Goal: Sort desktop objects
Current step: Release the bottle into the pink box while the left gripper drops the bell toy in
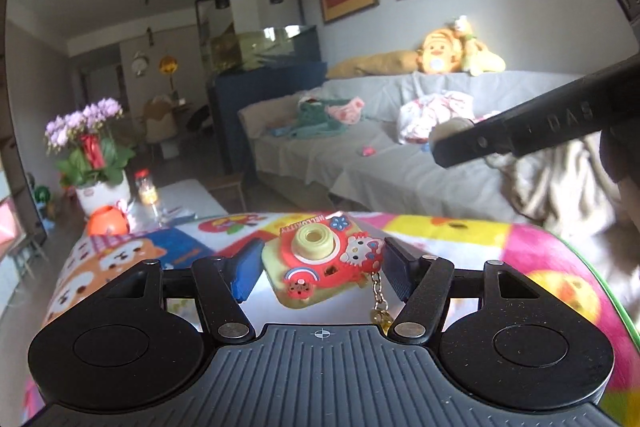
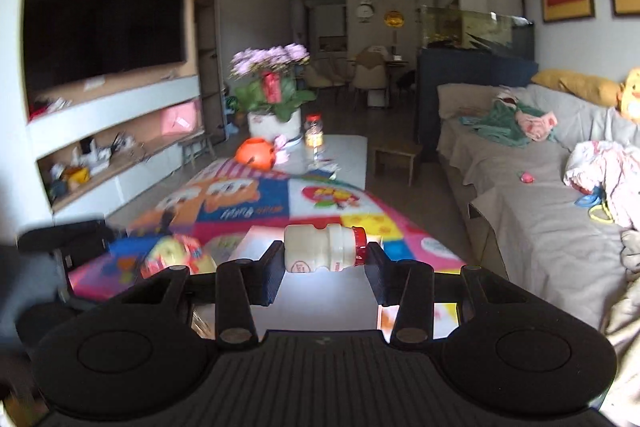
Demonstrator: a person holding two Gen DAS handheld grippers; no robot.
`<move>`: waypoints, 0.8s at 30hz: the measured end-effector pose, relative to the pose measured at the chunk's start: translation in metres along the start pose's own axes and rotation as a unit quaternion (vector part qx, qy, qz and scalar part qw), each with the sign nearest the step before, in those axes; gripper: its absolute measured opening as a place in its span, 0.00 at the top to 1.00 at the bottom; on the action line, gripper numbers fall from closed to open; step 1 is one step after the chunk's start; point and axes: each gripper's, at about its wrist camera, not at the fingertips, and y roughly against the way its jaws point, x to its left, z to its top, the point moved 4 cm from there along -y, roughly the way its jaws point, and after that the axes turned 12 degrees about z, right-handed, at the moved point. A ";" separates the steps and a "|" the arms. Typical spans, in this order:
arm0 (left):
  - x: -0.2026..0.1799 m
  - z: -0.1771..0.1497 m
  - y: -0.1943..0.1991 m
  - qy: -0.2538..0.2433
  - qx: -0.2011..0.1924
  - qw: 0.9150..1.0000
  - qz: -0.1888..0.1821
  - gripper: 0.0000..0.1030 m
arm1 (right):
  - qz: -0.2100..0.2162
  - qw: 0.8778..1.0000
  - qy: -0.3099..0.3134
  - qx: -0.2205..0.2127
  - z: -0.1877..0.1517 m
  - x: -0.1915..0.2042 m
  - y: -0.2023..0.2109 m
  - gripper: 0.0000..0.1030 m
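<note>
Our left tool (image 1: 320,269) squeezes a red toy camera (image 1: 320,259), lifted above the counter (image 1: 460,239) with its bright cartoon cloth. Our right tool (image 2: 325,267) squeezes a little milk drink bottle (image 2: 325,249) lying sideways, red cap to the right, also up over the counter.

A low table is covered by a bright patchwork cartoon cloth (image 2: 280,203). At its far end an orange round container (image 2: 256,153), a white pot of pink flowers (image 2: 274,123) and a small red-capped jar (image 2: 314,135) are seen standing close together.
</note>
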 end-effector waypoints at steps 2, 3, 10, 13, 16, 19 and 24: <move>0.003 0.005 -0.029 0.016 0.026 0.999 -0.015 0.21 | -0.016 1.000 -0.017 -0.007 0.013 -0.012 -0.020 0.56; 0.008 0.004 -0.036 0.027 0.042 0.999 -0.019 0.14 | -0.024 0.999 -0.023 -0.007 0.016 -0.016 -0.028 0.56; 0.045 -0.056 0.010 0.006 0.062 0.997 0.046 0.07 | -0.027 0.999 -0.001 0.019 -0.025 -0.005 -0.038 0.48; 0.064 -0.092 0.033 0.008 0.095 0.993 0.075 0.06 | -0.008 0.998 0.019 0.055 -0.052 0.020 -0.046 0.48; 0.086 -0.118 0.050 0.035 0.125 0.986 0.105 0.06 | 0.045 0.993 0.034 0.107 -0.086 0.058 -0.064 0.48; 0.111 -0.132 0.063 0.073 0.139 0.979 0.132 0.05 | 0.079 0.984 0.087 0.134 -0.112 0.102 -0.083 0.49; 0.136 -0.140 0.079 0.107 0.142 0.971 0.157 0.03 | 0.048 0.980 0.101 0.165 -0.130 0.136 -0.132 0.49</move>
